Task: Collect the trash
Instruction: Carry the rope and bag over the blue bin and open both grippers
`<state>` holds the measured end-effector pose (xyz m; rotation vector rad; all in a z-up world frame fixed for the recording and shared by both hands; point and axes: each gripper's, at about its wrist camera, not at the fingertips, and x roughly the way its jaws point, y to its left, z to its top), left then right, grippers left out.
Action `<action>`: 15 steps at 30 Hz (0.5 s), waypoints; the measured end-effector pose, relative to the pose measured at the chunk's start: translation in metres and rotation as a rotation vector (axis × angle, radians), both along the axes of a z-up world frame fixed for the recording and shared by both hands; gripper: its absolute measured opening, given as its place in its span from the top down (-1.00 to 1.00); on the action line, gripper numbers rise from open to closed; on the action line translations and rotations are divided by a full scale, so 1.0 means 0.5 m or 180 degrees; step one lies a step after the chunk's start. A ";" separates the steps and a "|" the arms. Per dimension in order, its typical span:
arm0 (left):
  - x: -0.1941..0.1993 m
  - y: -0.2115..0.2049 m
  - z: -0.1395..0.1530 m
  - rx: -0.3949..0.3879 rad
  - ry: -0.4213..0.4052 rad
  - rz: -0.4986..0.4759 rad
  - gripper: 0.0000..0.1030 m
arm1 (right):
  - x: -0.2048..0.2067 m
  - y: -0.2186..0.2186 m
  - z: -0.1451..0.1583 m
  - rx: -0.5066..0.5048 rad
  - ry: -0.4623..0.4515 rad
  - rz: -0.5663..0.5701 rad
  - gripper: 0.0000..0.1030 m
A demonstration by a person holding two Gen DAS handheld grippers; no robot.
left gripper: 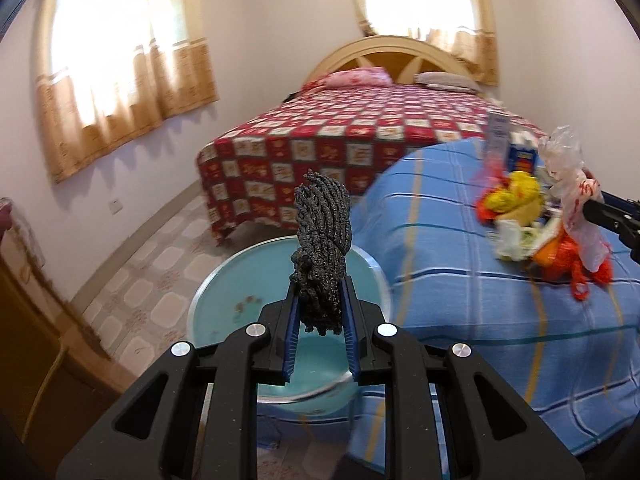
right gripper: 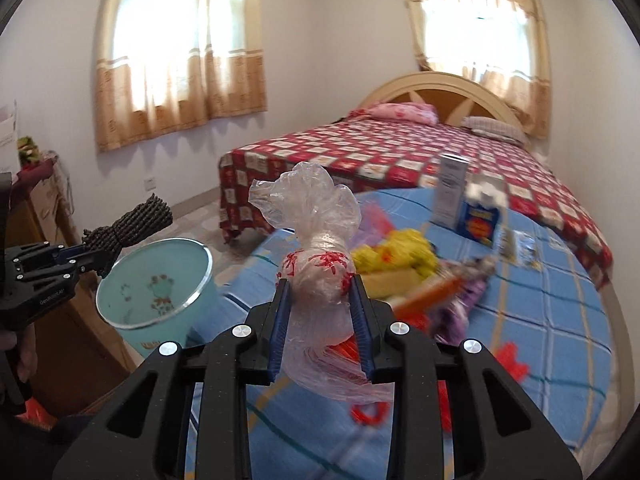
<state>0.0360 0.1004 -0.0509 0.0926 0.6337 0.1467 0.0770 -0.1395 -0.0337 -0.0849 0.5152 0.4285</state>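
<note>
The left tool (left gripper: 320, 312) is clamped on a dark rope bundle (left gripper: 322, 248), centre frame, above the teal waste bin (left gripper: 224, 292). The right tool (right gripper: 320, 304) is clamped on a crumpled clear plastic bag (right gripper: 316, 240), centre frame, over the blue checked cloth (right gripper: 540, 340).

Both wrist views look forward and slightly down along their claws, close over the blue-clothed surface (left gripper: 500, 280); both share the turquoise bin (right gripper: 160, 280) and bed (right gripper: 400, 152).

Left gripper (left gripper: 320, 312), right gripper (right gripper: 320, 300): jaws clamped.
</note>
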 end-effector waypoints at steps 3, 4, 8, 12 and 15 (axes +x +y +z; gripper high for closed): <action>0.008 0.032 -0.009 0.0025 0.0074 0.0158 0.61 | 0.027 0.040 0.005 -0.0001 0.0031 0.0119 0.40; 0.014 0.045 -0.014 0.0039 0.0117 0.0221 0.61 | 0.039 0.062 0.008 -0.0021 0.0017 0.0181 0.40; 0.020 0.085 -0.024 0.0070 0.0194 0.0346 0.61 | 0.069 0.123 0.003 -0.0077 0.0046 0.0359 0.38; 0.024 0.110 -0.027 0.0078 0.0221 0.0455 0.59 | 0.096 0.178 -0.010 -0.0126 0.0120 0.0507 0.38; 0.027 0.131 -0.029 0.0062 0.0230 0.0539 0.59 | 0.109 0.221 -0.022 -0.0180 0.0148 0.0636 0.38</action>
